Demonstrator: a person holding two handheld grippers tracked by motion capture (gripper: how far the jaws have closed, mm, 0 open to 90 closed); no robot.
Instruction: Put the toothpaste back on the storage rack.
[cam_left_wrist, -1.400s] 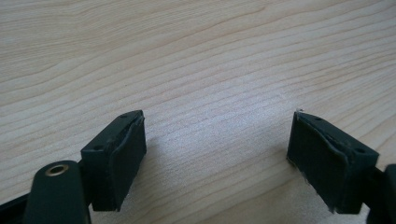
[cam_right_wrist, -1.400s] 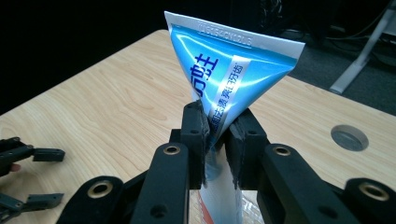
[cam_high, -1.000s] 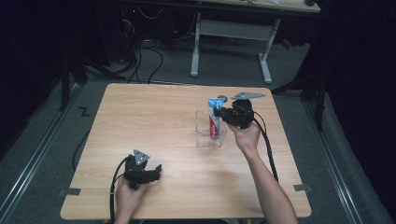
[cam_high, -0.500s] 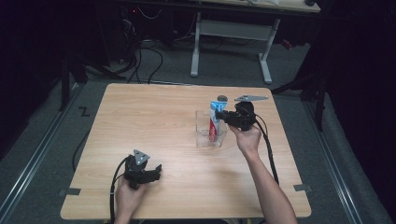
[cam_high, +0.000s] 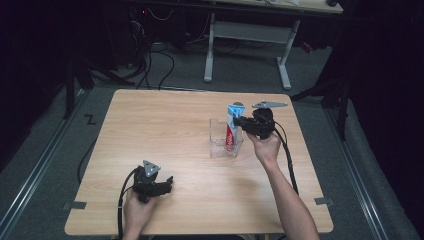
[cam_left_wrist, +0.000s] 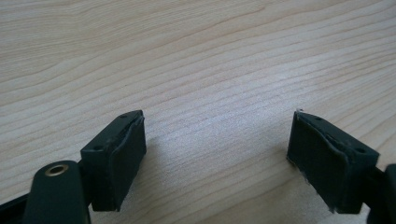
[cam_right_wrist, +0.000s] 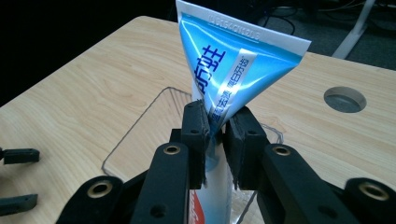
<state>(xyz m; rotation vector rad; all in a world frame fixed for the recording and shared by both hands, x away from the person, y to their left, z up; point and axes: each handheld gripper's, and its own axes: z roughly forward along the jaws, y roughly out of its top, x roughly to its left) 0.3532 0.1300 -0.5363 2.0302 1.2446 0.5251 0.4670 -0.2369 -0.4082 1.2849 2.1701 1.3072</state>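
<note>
While the right tongs grip: one toothpaste tube (cam_high: 232, 126) stands upright, its lower end inside one clear box (cam_high: 223, 141) right of the desk's middle.
Count of tongs: two, the left tongs (cam_high: 169, 184) near the front edge, the right tongs (cam_high: 239, 121) beside the box.
Right tongs: pressed narrow on the tube (cam_right_wrist: 224, 88) just below its flat crimped end, one pad on each face, seen in the right gripper view (cam_right_wrist: 215, 122).
Left tongs: spread wide over bare wood in the left gripper view (cam_left_wrist: 215, 154), nothing between the pads (cam_left_wrist: 126, 154).
Hands: two, one on each tool, the forearms entering from the bottom of the high view.
Desk: one, pale wood-grain top (cam_high: 165, 130) with rounded corners; one round hole (cam_right_wrist: 344, 98) shows near its far edge in the right gripper view.
Hidden: the tube's cap end sits behind the box wall and the jaws, so I cannot tell whether it touches the box floor.
Cut off: the box rim (cam_right_wrist: 140, 126) shows as a thin outline, its near side behind the jaws.
Hard to make out: small print on the tube.
Materials: tube glossy blue, white and red plastic, tapering to a wedge; box transparent and rectangular; pads matt black with frayed edges.
</note>
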